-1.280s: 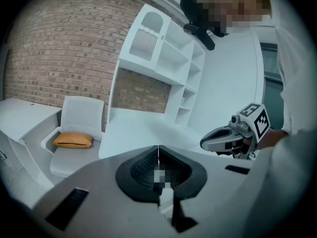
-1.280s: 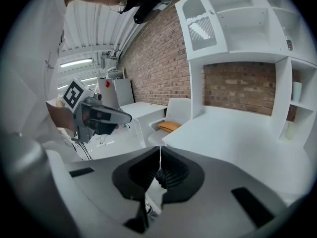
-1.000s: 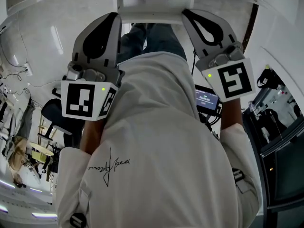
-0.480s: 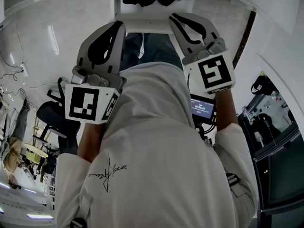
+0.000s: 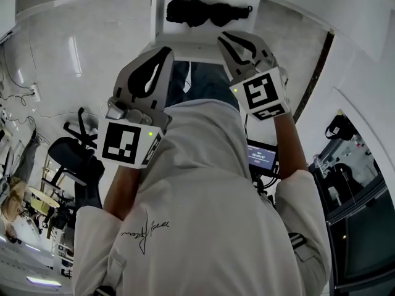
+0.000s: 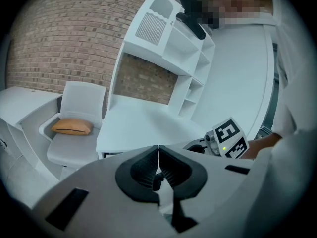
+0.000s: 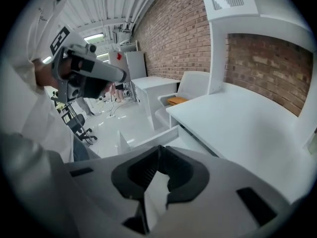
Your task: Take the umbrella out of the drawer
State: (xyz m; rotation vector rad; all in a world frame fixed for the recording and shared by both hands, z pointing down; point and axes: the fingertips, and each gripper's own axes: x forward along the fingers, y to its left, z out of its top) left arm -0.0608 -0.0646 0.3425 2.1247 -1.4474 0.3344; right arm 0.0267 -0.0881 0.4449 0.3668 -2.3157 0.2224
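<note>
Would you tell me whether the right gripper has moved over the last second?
Yes: the right gripper has drawn nearer to the front edge of the open drawer, shifting leftward in the head view.

Bright, even indoor light; strong fisheye warping and dark corners.

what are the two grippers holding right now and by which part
Nothing. The left gripper and the right gripper both have jaws shut and empty; the umbrella lies untouched in the open drawer.

Black umbrella (image 5: 207, 11), white drawer (image 5: 194, 42), red-brown brick wall (image 6: 59, 38), orange cushion (image 6: 73, 126).
</note>
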